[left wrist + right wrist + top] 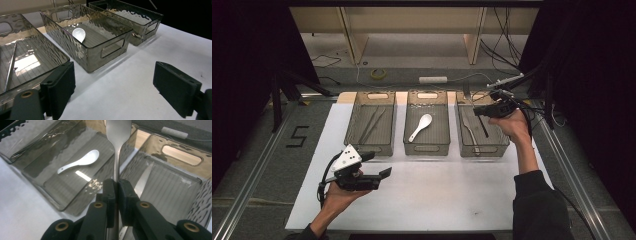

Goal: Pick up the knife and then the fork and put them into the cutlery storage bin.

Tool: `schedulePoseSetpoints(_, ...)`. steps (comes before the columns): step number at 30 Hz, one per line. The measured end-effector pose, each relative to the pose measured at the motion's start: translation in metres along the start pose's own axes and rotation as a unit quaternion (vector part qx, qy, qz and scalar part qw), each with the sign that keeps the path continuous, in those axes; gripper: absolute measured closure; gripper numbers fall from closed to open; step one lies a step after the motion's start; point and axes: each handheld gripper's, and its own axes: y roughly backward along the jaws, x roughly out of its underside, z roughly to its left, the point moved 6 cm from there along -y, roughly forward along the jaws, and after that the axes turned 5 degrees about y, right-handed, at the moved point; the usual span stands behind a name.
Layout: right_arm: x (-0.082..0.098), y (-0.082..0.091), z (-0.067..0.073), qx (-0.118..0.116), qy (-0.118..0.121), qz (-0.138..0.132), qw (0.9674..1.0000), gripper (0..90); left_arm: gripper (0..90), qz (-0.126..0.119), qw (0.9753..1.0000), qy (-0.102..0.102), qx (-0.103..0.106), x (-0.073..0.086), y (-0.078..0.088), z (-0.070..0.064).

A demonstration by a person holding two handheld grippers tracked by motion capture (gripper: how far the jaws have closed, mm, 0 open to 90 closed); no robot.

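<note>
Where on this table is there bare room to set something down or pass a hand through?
The white sheet in front of the three bins is bare between the left gripper and the sleeve. Narrow strips separate the left bin, middle bin and right bin. The right gripper crowds the right bin.

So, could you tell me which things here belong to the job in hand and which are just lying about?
In the job:
right gripper, shut on the metal utensil
right bin

Lying about:
white spoon in middle bin
left bin
tape roll on floor
</note>
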Motion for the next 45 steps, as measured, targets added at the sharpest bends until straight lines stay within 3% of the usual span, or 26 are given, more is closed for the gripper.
schedulePoseSetpoints(24, 0.004, -0.019, -0.019, 0.034, -0.032, -0.002, 0.9989, 85.1, 17.4, 0.0, 1.0, 0.0, 0.0, 0.0, 0.0, 0.0)
schedulePoseSetpoints(45, 0.026, -0.04, -0.027, 0.047, -0.05, 0.009, 0.9976, 85.1, 17.4, -0.001, 1.0, 0.001, 0.0, 0.0, 0.0, 0.0)
